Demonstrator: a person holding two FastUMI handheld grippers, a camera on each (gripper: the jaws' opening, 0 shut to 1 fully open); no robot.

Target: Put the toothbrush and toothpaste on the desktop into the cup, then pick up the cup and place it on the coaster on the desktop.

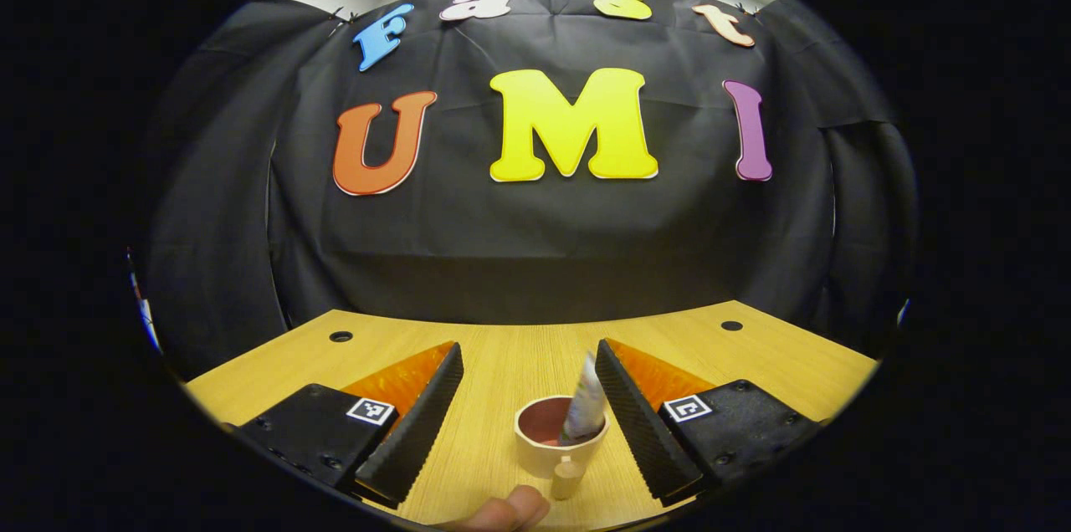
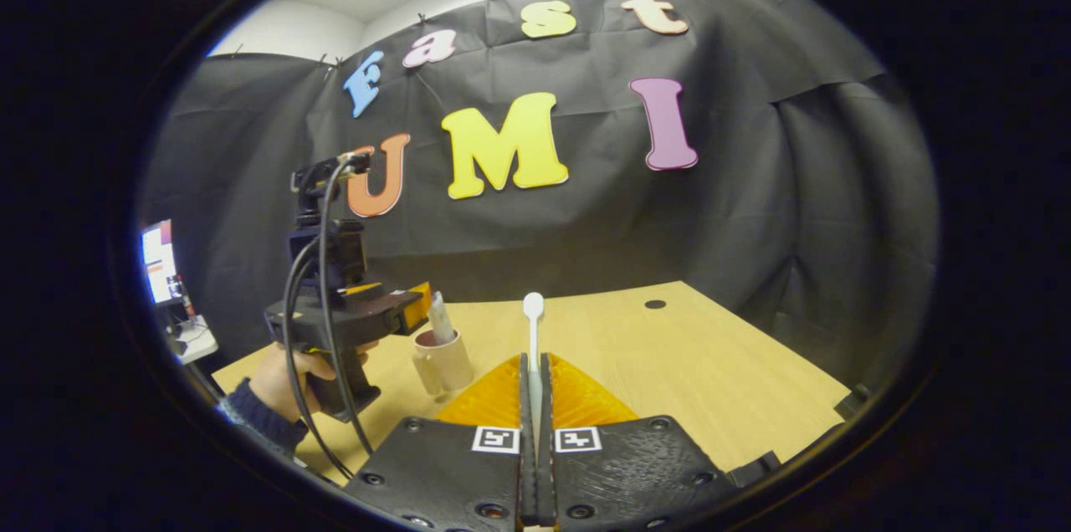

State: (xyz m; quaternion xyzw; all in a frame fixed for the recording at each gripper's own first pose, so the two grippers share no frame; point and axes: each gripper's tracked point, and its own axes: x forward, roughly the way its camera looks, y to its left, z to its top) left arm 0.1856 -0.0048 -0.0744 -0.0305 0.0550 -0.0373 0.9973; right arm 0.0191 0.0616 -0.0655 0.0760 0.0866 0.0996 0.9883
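A cream cup [image 1: 559, 442] with a dark red inside stands on the wooden desk, and the toothpaste tube [image 1: 584, 406] leans upright in it. My left gripper [image 1: 527, 423] hovers over the cup, open, one finger on each side and touching nothing. In the right gripper view the same cup [image 2: 443, 360] and toothpaste tube [image 2: 440, 317] stand at left beneath the left gripper [image 2: 410, 308]. My right gripper [image 2: 533, 381] is shut on the white toothbrush [image 2: 533, 331], which sticks up from between the fingers, to the right of the cup.
The wooden desk [image 2: 669, 365] stretches to the right, with a round cable hole [image 2: 655, 304] near its far edge. A hand and dark sleeve [image 2: 268, 398] hold the left gripper's handle. A fingertip [image 1: 510, 509] shows at the bottom of the left gripper view.
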